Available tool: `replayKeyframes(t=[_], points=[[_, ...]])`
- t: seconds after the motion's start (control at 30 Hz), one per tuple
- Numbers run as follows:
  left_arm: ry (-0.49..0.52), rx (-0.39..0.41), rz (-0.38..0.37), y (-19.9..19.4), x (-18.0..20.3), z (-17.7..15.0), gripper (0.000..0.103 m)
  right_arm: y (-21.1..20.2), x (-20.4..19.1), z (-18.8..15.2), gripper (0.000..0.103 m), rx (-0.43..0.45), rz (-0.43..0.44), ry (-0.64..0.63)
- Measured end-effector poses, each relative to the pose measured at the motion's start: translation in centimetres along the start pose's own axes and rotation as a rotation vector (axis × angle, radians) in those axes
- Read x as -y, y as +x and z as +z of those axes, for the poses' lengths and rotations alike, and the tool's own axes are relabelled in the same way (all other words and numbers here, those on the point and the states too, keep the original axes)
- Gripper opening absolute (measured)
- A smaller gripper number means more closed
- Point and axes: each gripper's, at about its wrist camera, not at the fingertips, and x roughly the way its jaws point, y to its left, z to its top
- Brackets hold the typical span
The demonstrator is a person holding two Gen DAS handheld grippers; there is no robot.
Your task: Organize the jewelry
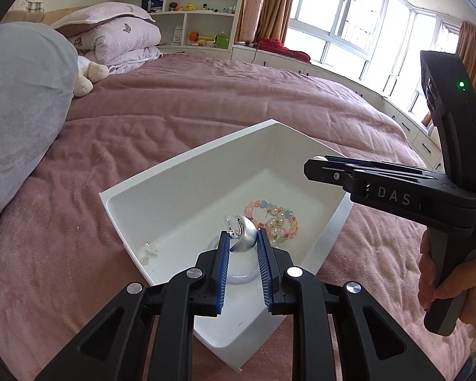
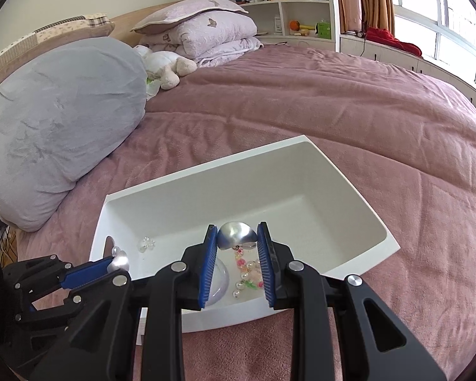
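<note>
A white box [image 1: 187,162] lies on the pink bedspread. My left gripper [image 1: 242,236] is shut on a silver dome earring [image 1: 247,232] with a clip, held over the box's near corner. My right gripper [image 2: 237,228] is shut on a second silver dome earring [image 2: 236,235] above the box [image 2: 206,174]. In the box lie a pastel bead bracelet [image 1: 274,219] [image 2: 247,270], a small clear charm [image 1: 149,251] [image 2: 146,243] and a clear round piece [image 1: 242,273] [image 2: 219,281]. The other view shows each gripper side-on: the right gripper [image 1: 315,162] from the left wrist, the left gripper [image 2: 114,257] from the right wrist.
A person's hand [image 1: 444,273] grips the right gripper's handle. A big grey pillow [image 2: 57,133] lies left of the box, with a plush toy [image 2: 165,65] and folded quilts [image 2: 212,31] behind it. Shelves [image 1: 187,9] and windows line the far wall.
</note>
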Motion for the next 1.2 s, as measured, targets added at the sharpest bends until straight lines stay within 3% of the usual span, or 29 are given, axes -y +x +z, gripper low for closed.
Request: replayKeyframes(t=[0.23, 0.33, 0.6, 1.0, 1.2], points=[[0.001, -0.004, 0.005, 0.2, 0.1, 0.1, 0.024, 0.3, 0.2, -0.4, 0.028, -0.008, -0.008, -0.008], [0.007, 0.007, 0.015, 0.1, 0.2, 0.1, 0.034, 0.3, 0.1, -0.3, 0.028, -0.007, -0.007, -0.007], [0.015, 0.021, 0.020, -0.4, 0.1, 0.3, 0.034, 0.2, -0.3, -0.3, 0.029, -0.001, -0.015, -0.021], [-0.001, 0.069, 0.046, -2.0, 1.2, -0.4, 0.041, -2.2, -0.6, -0.9, 0.046, 0.053, -0.042, -0.047], [0.023, 0.100, 0.068, -3.1, 2.8, -0.9, 0.058, -3.8, -1.3, -1.2, 0.056, 0.079, -0.076, -0.091]])
